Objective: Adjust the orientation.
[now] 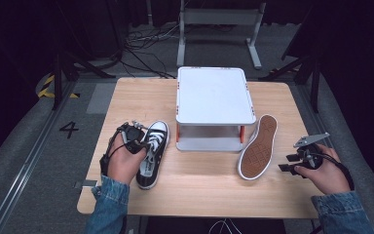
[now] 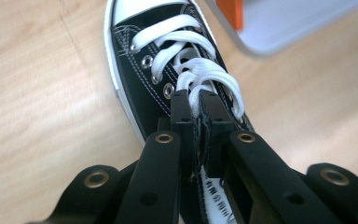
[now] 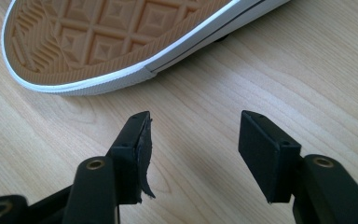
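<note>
Left gripper (image 1: 135, 138) clamped on the black high-top sneaker (image 1: 152, 155) near the desk's (image 1: 199, 195) left edge, toe toward the white two-tier rack (image 1: 214, 95); jaws pinched hard on the tongue/lace area just behind the top white laces (image 2: 186, 56), per left gripper view (image 2: 196, 126). No earlier frame, so nothing to say on closing motion

Mid desk: rack against the far edge, orange posts between tiers, lower shelf looks free

Right of rack: second sneaker (image 1: 258, 146) on its side, tan diamond-tread sole (image 3: 107, 32) facing up/right, toe near the rack's front right corner, heel toward the near edge

Right gripper (image 1: 294, 163) near the right edge, jaws wide apart, nothing between them (image 3: 193, 140), hovering just short of that sneaker's sole rim, not touching

Step in hand, as judged: grasp on left sneaker secured, lift/transfer to rack likely next. Needs a straight lift so the thin tongue grip doesn't slip or let the sneaker swing, then toe-first onto a shelf, clearing the orange post. Right side likely needs to close on the sidewall or collar, not the flat sole

Writing: printed text on the tongue label under the left jaws, too blurred to read; a "4" (image 1: 68, 129) marked on the floor left of the desk. No brand legible
</note>
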A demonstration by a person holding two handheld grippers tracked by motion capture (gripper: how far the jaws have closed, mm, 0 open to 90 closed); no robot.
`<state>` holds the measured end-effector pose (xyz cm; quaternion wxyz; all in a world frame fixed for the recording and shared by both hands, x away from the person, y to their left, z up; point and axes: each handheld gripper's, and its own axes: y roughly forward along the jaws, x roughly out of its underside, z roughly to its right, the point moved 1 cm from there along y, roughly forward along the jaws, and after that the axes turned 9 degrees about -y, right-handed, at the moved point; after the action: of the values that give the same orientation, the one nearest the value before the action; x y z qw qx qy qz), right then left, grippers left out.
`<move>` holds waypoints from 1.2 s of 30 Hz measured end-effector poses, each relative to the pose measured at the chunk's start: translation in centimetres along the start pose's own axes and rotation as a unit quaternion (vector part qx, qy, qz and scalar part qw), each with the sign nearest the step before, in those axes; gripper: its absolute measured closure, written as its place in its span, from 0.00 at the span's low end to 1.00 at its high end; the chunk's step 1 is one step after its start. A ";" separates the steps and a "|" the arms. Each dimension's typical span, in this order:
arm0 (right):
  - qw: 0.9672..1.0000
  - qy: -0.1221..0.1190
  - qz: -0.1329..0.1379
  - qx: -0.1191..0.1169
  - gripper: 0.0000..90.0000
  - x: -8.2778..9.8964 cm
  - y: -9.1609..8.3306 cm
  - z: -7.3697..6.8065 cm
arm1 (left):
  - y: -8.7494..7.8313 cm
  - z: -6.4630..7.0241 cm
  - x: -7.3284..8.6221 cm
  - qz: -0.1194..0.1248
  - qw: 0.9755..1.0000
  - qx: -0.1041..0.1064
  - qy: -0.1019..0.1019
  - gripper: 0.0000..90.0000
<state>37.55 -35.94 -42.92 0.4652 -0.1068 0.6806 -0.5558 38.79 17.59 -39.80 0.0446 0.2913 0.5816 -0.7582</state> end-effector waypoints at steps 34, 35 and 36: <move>1.000 -0.020 -0.008 -0.008 0.48 0.6 0.3 -0.9 | 0.5 -0.9 1.1 -0.020 0.976 0.112 0.185 0.58; 1.000 -0.019 -0.008 -0.008 0.48 0.6 0.3 -0.9 | 0.6 -1.1 1.0 -0.017 0.975 0.120 0.184 0.58; 1.000 -0.020 -0.009 -0.008 0.48 0.7 0.3 -0.9 | 0.8 -1.2 1.0 -0.009 0.974 0.134 0.180 0.59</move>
<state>36.63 -35.72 -43.59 0.4727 -0.1278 0.6747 -0.5522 38.76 18.73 -41.20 -0.1075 0.4211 0.4761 -0.7645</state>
